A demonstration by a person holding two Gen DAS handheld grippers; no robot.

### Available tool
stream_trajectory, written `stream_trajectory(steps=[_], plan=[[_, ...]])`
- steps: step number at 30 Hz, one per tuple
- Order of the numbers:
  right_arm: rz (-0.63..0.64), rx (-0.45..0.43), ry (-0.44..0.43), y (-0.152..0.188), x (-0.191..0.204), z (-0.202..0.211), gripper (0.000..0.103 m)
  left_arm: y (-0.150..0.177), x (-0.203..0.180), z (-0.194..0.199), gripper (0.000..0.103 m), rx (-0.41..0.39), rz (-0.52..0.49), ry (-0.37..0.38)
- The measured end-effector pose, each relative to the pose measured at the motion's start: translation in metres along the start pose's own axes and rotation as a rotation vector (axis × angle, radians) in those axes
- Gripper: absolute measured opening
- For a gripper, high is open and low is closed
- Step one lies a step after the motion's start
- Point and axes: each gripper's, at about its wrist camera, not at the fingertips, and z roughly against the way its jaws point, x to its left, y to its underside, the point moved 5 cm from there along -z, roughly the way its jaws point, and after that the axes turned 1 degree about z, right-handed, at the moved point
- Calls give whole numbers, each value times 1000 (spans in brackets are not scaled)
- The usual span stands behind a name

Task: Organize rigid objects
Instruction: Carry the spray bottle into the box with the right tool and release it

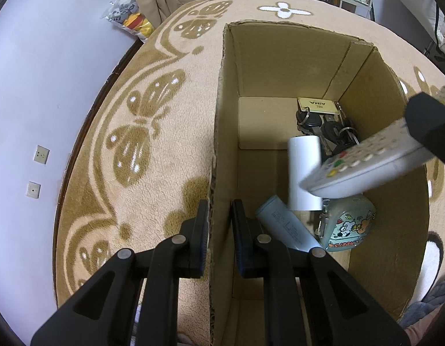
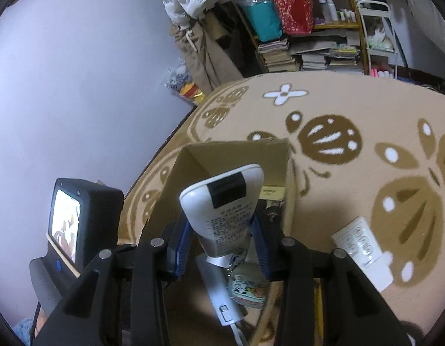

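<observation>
Blue-padded fingers (image 2: 184, 249) of the right gripper (image 2: 222, 245) pinch a white remote control (image 2: 222, 201) by its lower half, closed firmly on it, label side facing the camera at the centre of the right wrist view; in the left wrist view the same remote hangs at right of centre, just over the contents of the cardboard box (image 1: 280, 66). The left gripper (image 1: 219, 239) straddles the box's near-left wall, one finger outside and one inside; whether it actually clamps the cardboard I cannot tell, since a gap shows on the inner side. Risk from here, as I judge it: the remote sits tilted and held off-centre, so a release at this height may let it tip onto the items below, or the box may shift if the left hold is loose. Inside the box lie a bunch of keys (image 1: 323, 121) with a gold tag at the far end, a white cylinder (image 1: 304, 170), a pale blue tube (image 1: 286, 225) and a cartoon-printed case (image 1: 349, 225). A white card with round blisters (image 2: 363, 245) lies on the patterned rug (image 1: 153, 132) at lower right of the right wrist view, outside the box.
</observation>
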Motion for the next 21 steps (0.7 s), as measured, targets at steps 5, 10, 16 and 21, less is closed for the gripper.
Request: stream_trajectory(steps=[5, 10, 16, 21], plan=[[-2, 46, -30, -3, 4, -12, 42, 0, 0, 0, 15, 3, 5, 4], [-14, 88, 2, -2, -4, -22, 44, -1, 0, 1, 15, 2, 3, 2], [94, 53, 69, -9, 3, -11, 57, 0, 0, -3, 16, 3, 3, -2], [77, 24, 90, -18, -5, 2, 79, 0, 0, -3, 16, 2, 1, -5]])
